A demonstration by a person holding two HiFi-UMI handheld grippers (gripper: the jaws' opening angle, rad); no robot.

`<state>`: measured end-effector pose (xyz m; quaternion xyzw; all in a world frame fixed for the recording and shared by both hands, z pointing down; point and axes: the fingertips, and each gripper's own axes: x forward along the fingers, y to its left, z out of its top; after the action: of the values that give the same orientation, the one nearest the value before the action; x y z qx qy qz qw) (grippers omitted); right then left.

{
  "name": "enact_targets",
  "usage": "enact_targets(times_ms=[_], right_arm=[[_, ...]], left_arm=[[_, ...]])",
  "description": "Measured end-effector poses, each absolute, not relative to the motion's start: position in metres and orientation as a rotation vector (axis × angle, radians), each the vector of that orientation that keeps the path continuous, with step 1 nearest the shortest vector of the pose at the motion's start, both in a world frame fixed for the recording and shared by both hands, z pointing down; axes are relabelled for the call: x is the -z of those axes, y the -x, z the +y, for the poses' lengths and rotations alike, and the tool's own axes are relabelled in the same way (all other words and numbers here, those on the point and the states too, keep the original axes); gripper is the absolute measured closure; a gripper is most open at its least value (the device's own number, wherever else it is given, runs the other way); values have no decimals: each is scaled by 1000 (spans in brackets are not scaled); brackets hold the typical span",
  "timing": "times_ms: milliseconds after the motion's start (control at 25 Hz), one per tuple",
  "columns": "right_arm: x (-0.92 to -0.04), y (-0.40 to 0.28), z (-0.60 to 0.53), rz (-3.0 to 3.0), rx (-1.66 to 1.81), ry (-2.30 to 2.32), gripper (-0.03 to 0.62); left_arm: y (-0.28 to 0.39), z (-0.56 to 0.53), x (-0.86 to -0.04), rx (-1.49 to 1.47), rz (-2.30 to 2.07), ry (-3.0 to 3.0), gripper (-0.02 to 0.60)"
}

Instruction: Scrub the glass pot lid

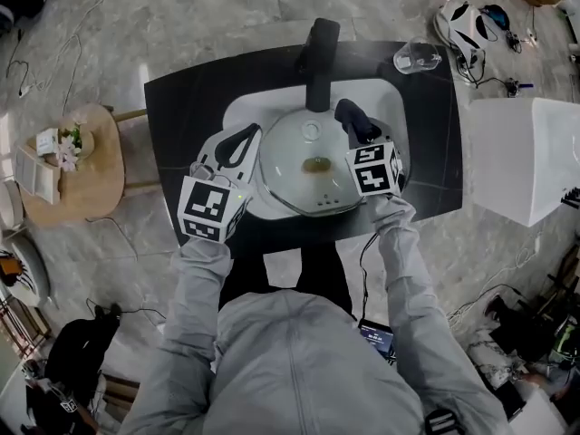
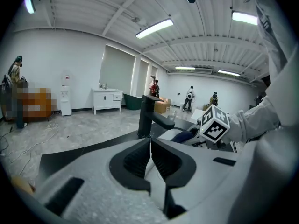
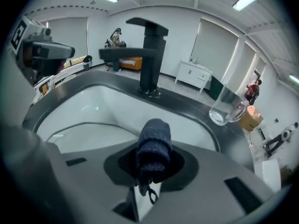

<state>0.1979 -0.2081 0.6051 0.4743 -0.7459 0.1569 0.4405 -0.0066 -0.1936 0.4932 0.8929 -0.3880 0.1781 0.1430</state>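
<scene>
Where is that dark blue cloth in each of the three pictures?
Head view: the dark blue cloth sits in the right gripper, by the upper right edge of the glass pot lid.
Left gripper view: right of centre, just left of the marker cube.
Right gripper view: centre, clamped between the jaws.
Shared landmark: the black faucet.

Our left gripper [image 2: 150, 146] has its jaws pressed together. Our right gripper [image 3: 152, 161] clamps a dark cloth [image 3: 153, 141]. Left forearm [image 1: 201, 275] and right forearm [image 1: 405, 261] reach forward.

A black faucet [image 1: 319, 62] stands behind the white sink [image 1: 241, 107], a glass mug [image 1: 417, 58] on the dark counter [image 1: 181, 107].
</scene>
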Motion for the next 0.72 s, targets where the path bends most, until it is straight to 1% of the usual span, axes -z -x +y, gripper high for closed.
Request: enact_targets(times_ms=[280, 720], right_arm=[[-664, -178, -207, -1768, -464, -1048, 516], [-707, -132, -202, -1761, -490, -863, 516]], left_arm=[[27, -205, -498, -508, -1141, -2555, 552], [39, -198, -511, -517, -1126, -2533, 552]])
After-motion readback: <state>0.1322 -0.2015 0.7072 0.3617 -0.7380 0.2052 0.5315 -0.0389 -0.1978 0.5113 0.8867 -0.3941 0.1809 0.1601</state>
